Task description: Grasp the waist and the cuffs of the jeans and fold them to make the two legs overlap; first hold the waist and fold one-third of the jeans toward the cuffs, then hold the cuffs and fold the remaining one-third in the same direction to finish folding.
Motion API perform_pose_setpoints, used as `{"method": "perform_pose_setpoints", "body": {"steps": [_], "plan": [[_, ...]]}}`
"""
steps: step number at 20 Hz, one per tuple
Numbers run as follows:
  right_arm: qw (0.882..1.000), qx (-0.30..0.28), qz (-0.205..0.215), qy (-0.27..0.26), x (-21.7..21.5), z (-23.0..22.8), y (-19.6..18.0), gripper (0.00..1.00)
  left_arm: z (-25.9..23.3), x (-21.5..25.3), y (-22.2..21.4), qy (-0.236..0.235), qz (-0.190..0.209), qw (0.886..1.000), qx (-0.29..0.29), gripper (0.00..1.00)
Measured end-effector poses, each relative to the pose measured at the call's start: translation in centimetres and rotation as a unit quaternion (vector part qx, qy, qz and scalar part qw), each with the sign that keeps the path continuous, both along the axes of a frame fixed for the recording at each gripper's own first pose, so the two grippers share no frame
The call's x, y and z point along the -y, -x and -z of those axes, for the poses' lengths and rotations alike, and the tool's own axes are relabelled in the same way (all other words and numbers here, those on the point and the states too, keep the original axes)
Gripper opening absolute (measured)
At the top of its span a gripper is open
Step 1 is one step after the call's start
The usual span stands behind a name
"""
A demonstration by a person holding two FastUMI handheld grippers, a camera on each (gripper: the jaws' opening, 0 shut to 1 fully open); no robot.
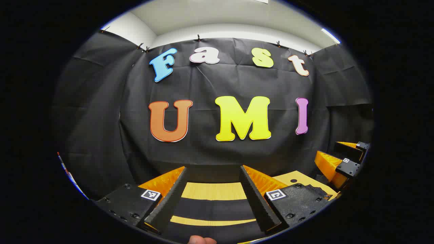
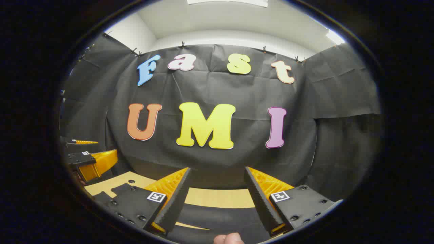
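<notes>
The left gripper [image 1: 213, 174], seen in its own view, holds its two black ribbed fingers [image 1: 169, 200] spread wide with nothing between them; orange wedge-shaped backs and black plates bearing small square markers sit behind the pads. A fingertip [image 1: 201, 240] of the person's hand shows at the bottom edge. The right gripper [image 2: 217, 176] stands the same way in the right gripper view: fingers [image 2: 261, 203] parted, nothing pinched, and another fingertip [image 2: 229, 238] at the bottom edge.

Beyond the fingers lies a yellow tabletop [image 1: 213, 191] crossed by dark bands, and behind it hangs the black cloth wall [image 1: 210, 84] of the booth, clipped under a white ceiling [image 1: 220, 17]. Each gripper also appears at the edge of the other's view, off to the side and level with it, so the two are held side by side, pointing at the wall rather than down.

The jeans cannot be seen from these angles; presumably they lie lower on the table, below both cameras' aim, and no part of the folding looks begun.

As a judgement, denim is soft and limp yet fairly heavy, and it will sag and drag rather than hold shape. The waistband and the hemmed cuffs are the thickest, stiffest parts and offer the ribbed pads a firm bite. Thinner leg cloth would slip or bunch.
</notes>
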State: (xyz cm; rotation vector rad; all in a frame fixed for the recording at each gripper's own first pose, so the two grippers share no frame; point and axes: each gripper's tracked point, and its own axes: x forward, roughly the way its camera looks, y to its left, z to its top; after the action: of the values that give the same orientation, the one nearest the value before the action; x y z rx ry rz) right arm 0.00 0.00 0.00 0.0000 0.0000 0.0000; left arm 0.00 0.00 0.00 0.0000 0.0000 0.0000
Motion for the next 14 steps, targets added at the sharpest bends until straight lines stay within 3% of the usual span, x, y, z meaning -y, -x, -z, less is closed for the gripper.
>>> {"method": "perform_pose_setpoints", "body": {"steps": [1,14], "plan": [[1.000,0.001,-0.002,-0.002,-0.1,-0.2,-0.2,0.93,-0.1,-0.2,0.1,-0.001,-0.002,1.000,0.002,0.97],[0.999,0.016,-0.030,0.009,-0.5,-0.7,0.1,0.94,-0.3,-1.7,0.8,0.008,-0.030,1.000,0.003,0.97]]}}
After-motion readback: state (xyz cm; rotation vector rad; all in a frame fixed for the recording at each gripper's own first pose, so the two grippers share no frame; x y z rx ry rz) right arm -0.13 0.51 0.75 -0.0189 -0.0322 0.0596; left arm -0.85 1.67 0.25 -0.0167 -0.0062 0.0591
